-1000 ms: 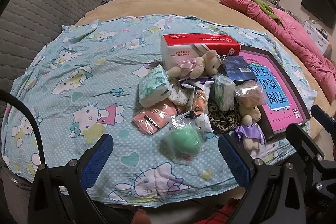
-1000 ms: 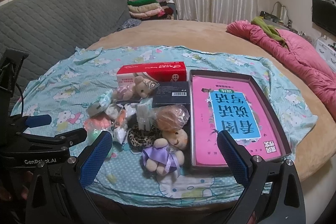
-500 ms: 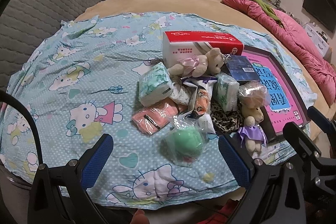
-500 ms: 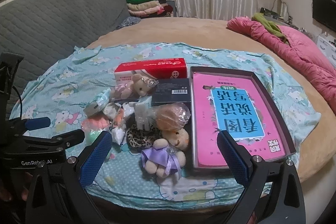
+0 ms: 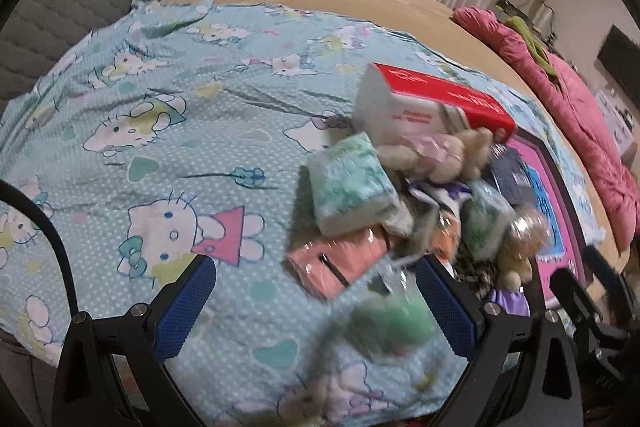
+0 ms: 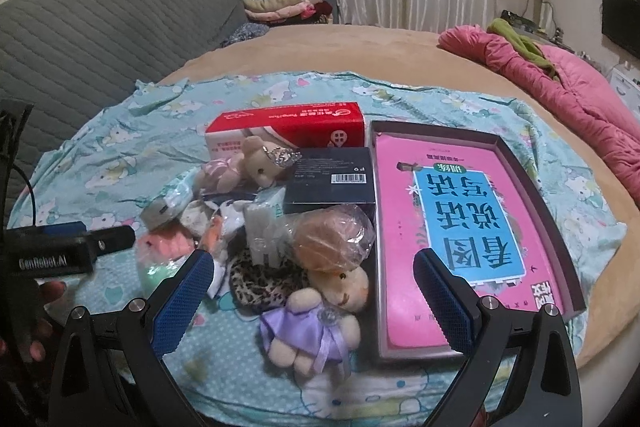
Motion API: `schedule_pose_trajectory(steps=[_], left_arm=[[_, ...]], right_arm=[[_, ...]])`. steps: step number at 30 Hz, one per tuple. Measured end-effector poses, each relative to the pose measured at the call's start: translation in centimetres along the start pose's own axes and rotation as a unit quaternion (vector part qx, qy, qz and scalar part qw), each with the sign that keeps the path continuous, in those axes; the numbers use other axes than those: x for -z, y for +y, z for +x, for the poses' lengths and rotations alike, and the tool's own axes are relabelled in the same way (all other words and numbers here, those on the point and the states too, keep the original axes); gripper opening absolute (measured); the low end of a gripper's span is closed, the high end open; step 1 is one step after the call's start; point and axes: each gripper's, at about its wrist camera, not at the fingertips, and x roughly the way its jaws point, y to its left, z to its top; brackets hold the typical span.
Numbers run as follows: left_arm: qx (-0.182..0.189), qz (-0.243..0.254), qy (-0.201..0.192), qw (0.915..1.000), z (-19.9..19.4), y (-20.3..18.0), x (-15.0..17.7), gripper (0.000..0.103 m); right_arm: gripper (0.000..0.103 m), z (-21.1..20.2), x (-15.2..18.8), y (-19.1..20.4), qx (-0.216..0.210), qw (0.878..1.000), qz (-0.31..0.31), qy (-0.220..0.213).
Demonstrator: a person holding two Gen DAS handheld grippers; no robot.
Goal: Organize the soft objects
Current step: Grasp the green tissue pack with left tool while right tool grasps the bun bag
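Left wrist view motion-blurred; green toy (image 5: 390, 323) indistinct; both tools (image 5: 316, 307) (image 6: 312, 303) apart, empty.

the printed sheet (image 6: 120, 131) is thin matt cotton-like cloth, creased, over a smooth tan bedspread (image 6: 360, 55). the bear in the purple dress (image 6: 310, 333) is fuzzy plush with satiny fabric, and the round bun-like toy (image 6: 330, 239) sits in crinkly glossy plastic wrap. the red tissue box (image 6: 296, 125) is smooth printed card, and each hand-held gripper's pads (image 6: 180, 301) look like rough blue textured rubber.
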Motion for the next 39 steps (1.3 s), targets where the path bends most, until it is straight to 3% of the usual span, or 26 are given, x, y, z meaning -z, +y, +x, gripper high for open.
schedule_pose_trajectory(steps=[8, 21, 24, 28, 33, 39], left_arm=[[0.035, -0.017, 0.015, 0.9991, 3.1, -0.4, -3.0, 0.1], [0.059, -0.025, 0.028, 0.9976, 6.2, -1.0, -4.9, 0.086], [0.062, -0.024, 0.032, 0.9973, 6.7, -1.0, -4.9, 0.076], [0.064, -0.019, 0.032, 0.9972, 6.9, -1.1, -5.0, 0.066], [0.069, -0.014, 0.036, 0.9969, 7.2, -1.1, -4.9, 0.053], [0.082, -0.017, 0.028, 0.9961, 6.5, -0.7, -4.8, 0.048]], right_arm=[[0.1, 2.3, -0.5, -1.3, 0.018, 1.0, -0.014, 0.006], [0.097, 5.2, -0.9, -1.8, 0.012, 0.999, -0.028, 0.015], [0.092, 5.5, -0.9, -1.4, 0.006, 0.999, -0.043, 0.009], [0.066, 6.2, -0.9, -0.7, -0.008, 0.997, -0.068, 0.018], [0.057, 6.1, -0.8, -0.7, -0.007, 0.997, -0.081, 0.011], [0.055, 4.2, -1.0, -0.9, -0.014, 0.997, -0.079, -0.023]])
